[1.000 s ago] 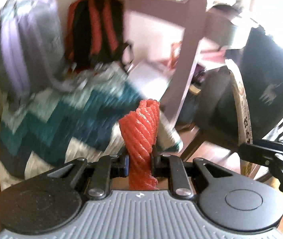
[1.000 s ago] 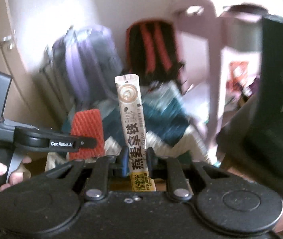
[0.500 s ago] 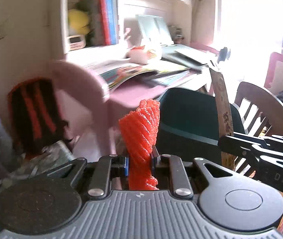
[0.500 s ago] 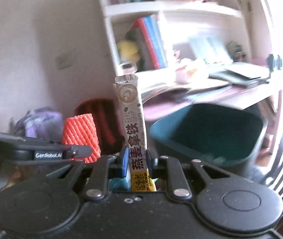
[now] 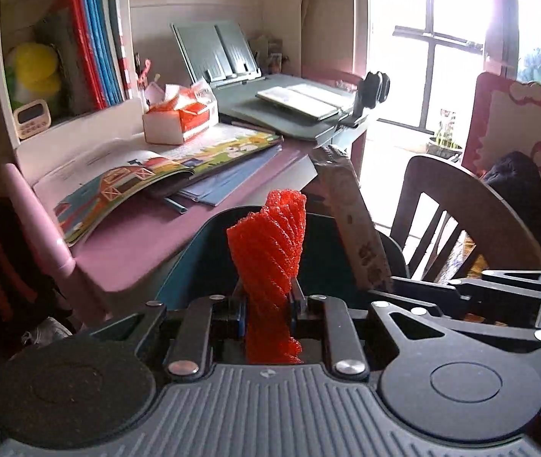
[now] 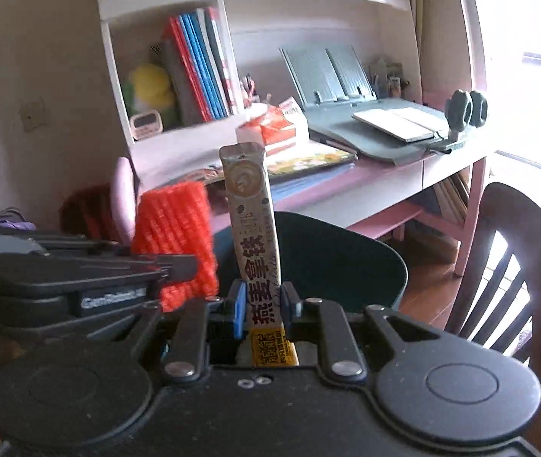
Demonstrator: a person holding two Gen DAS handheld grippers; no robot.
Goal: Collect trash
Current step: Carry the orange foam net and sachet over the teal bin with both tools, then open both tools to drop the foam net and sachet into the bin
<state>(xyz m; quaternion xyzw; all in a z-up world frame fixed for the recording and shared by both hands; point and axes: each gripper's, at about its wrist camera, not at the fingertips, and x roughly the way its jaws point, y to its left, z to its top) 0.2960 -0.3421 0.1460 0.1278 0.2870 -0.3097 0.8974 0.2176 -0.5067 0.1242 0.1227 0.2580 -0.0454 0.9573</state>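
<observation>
Standing ahead of and below both grippers: a dark teal bin (image 6: pixel 346 251), mouth open, just in front of a pink desk (image 5: pixel 133 251). Standing to the right: a dark wooden chair (image 6: pixel 517 266). Pinching a red foam net sleeve (image 5: pixel 270 262) in the left gripper (image 5: pixel 268 306), long axis upright, top pointing away over the bin, twisted along its length. Clamping a long drink sachet (image 6: pixel 257 236) in the right gripper (image 6: pixel 264 304), long axis upright, torn-looking top leaning slightly left, possibly empty.
</observation>
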